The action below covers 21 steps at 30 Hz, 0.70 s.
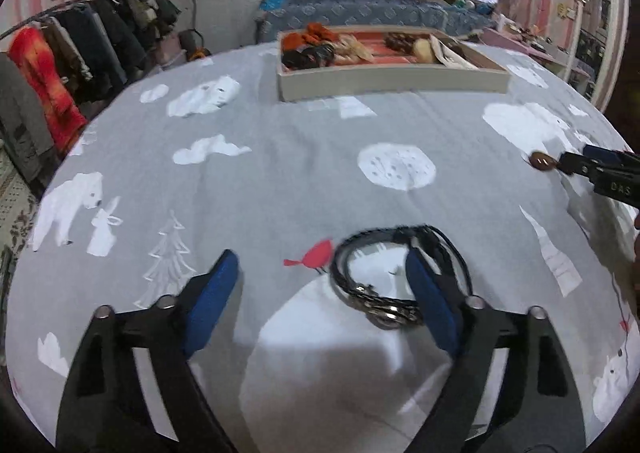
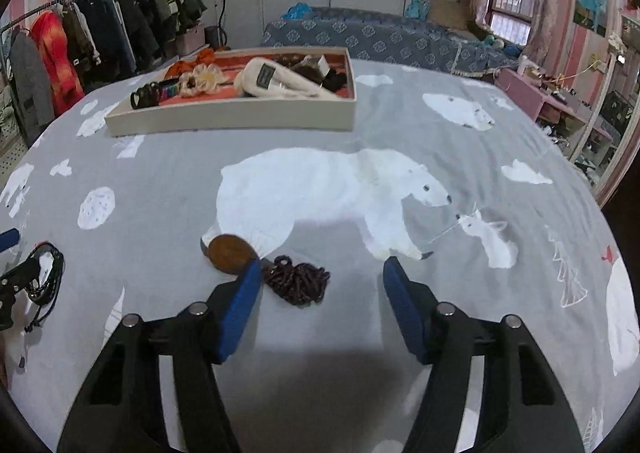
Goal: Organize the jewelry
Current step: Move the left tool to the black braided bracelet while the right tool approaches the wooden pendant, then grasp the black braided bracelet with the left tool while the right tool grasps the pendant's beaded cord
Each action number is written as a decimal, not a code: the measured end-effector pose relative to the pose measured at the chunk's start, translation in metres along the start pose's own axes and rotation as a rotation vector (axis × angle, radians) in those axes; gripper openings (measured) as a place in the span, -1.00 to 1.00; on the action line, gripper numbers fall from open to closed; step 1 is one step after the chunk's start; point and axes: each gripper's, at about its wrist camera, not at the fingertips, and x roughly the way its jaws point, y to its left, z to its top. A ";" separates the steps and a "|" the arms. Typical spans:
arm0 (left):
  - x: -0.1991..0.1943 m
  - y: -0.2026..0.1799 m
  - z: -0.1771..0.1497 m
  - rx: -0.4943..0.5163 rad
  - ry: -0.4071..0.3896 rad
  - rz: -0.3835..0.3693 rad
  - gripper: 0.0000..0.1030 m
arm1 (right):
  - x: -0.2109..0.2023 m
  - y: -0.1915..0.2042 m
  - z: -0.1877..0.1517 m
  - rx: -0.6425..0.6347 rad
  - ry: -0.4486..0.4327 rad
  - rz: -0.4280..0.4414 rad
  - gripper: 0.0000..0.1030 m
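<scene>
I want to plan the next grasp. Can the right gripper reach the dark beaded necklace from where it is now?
Probably yes. The right gripper is open, and the beaded necklace lies on the bedsheet between its fingers, close to the left one. Only the brown pendant sits beside it.

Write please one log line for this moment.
left claw: open, at black cord bracelet | right claw: open, at brown bead necklace | tray: far
</scene>
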 end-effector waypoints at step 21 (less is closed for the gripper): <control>0.016 -0.004 0.009 -0.003 0.052 -0.056 -0.51 | 0.007 -0.002 0.002 0.036 0.026 0.083 -0.08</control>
